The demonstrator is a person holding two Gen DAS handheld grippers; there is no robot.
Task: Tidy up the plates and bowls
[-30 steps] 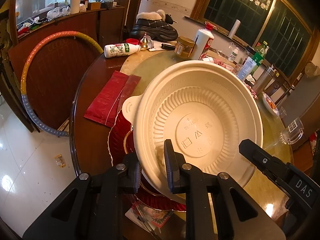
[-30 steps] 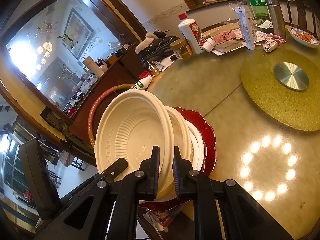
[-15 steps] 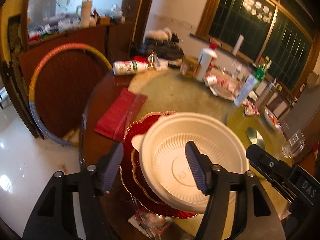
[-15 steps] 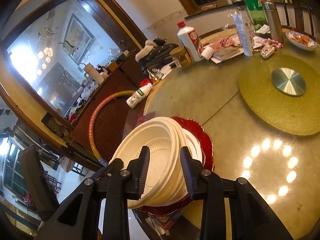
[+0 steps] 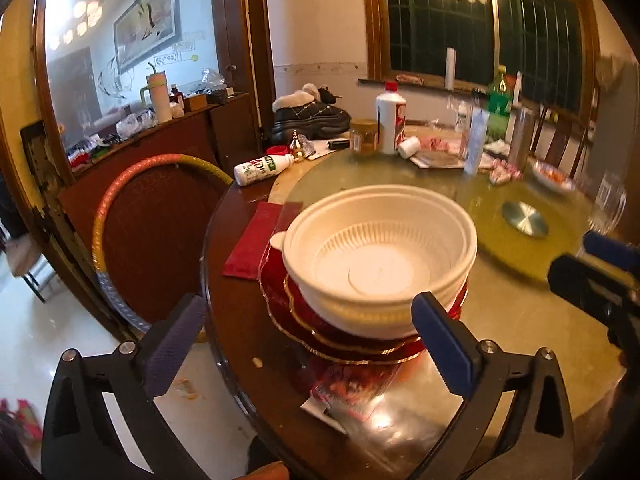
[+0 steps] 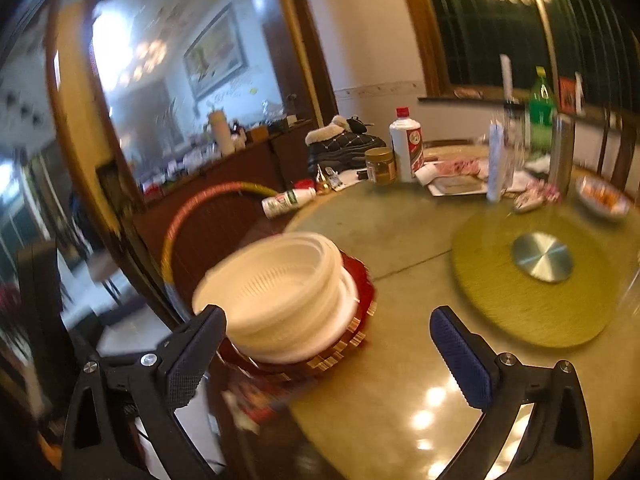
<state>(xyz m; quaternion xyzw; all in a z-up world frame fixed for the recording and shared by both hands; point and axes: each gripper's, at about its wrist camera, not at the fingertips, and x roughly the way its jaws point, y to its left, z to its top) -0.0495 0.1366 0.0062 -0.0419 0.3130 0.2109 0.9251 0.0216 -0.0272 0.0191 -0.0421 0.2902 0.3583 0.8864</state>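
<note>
My left tool (image 5: 308,344) and right tool (image 6: 324,354) are both opening, nothing between their jaws. Just ahead, the white bowls (image 5: 380,264) sit nested on red plates (image 5: 304,320) near the table (image 5: 520,320) edge.

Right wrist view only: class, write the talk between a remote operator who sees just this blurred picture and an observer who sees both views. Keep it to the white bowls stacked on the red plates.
Operator: My picture is smeared. Does the top bowl have any kind of handle?
Observer: Yes. The left wrist view shows a small tab sticking out from the rim of the bowl, on its left side.
Operator: Is the left gripper holding that bowl?
Observer: No. The jaws of the left gripper are opening, and they stand short of the bowl and the red plates with nothing between them.
</note>
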